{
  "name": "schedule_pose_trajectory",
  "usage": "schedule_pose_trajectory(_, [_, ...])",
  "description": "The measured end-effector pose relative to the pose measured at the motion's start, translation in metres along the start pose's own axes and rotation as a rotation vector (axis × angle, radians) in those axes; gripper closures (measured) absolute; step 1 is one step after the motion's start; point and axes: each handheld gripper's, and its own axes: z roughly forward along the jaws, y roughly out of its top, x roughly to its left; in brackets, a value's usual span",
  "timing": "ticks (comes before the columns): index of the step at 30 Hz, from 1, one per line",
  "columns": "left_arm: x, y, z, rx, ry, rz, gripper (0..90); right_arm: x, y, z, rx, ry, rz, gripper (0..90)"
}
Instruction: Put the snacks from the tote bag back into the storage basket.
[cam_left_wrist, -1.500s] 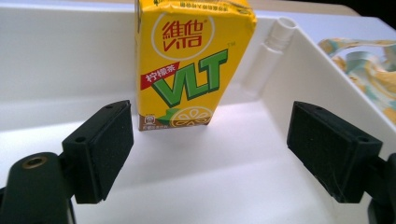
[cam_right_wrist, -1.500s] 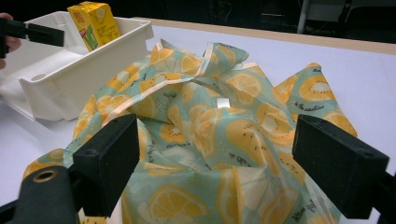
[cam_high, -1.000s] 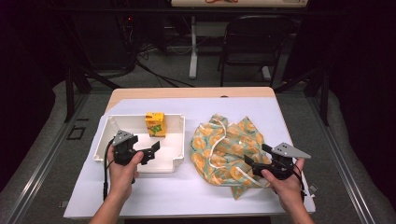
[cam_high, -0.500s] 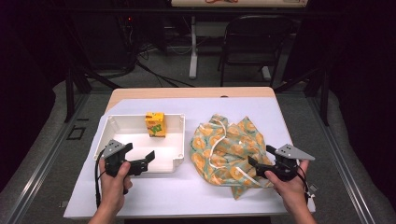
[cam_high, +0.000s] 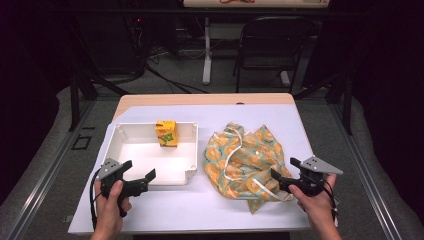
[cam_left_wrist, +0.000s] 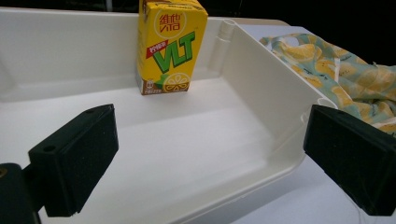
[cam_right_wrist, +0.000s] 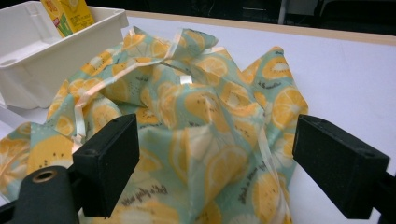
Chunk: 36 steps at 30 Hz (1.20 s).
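A yellow juice carton (cam_high: 166, 133) (cam_left_wrist: 170, 46) stands upright at the far wall inside the white tray (cam_high: 131, 159) (cam_left_wrist: 261, 79). To the tray's right a drawstring bag printed with lemons (cam_high: 245, 160) (cam_right_wrist: 210, 102) lies crumpled on the table. My left gripper (cam_high: 139, 170) (cam_left_wrist: 210, 154) is open at the tray's near wall, its jaws astride the near right corner with nothing held. At the bag's near right edge my right gripper (cam_high: 285, 168) (cam_right_wrist: 215, 163) is open; cloth bulges between its wide jaws, and the pads do not press on it.
A white sheet (cam_high: 280, 120) covers the table, with a wooden strip (cam_high: 205, 98) along the far edge. Beyond it stand a dark chair (cam_high: 270, 45) and cables on the floor. The tray's corner (cam_right_wrist: 46, 46) and the carton (cam_right_wrist: 70, 16) sit at the upper left of the right gripper view.
My left gripper has drawn back out of the tray toward the table's near edge and a little left. The right gripper and the bag have stayed put.
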Motion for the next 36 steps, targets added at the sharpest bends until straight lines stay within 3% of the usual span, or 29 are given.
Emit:
schedule_pose_trajectory(3, [0.000,-0.001,-0.001,0.001,0.004,-0.001,4.7,-0.005,-0.003,-0.006,0.008,-0.013,0.005,14.2])
schedule_pose_trajectory(6, [0.002,-0.006,-0.004,0.022,0.013,0.024,5.1,-0.010,-0.006,-0.011,0.009,-0.023,0.015,14.2])
schedule_pose_trajectory(10, [0.008,-0.014,-0.012,0.027,0.022,0.010,5.9,-0.013,-0.008,-0.013,0.000,-0.033,0.033,14.3])
schedule_pose_trajectory(13, [0.010,-0.019,-0.017,0.033,0.021,0.021,6.0,-0.013,-0.008,-0.013,0.003,-0.035,0.029,14.2])
schedule_pose_trajectory(28, [0.015,-0.020,-0.028,-0.007,0.036,0.017,6.7,-0.025,-0.025,-0.031,0.028,-0.063,0.056,14.3])
schedule_pose_trajectory(36, [0.013,-0.023,-0.025,-0.005,0.048,0.035,7.0,-0.024,-0.027,-0.026,0.047,-0.056,0.029,14.3])
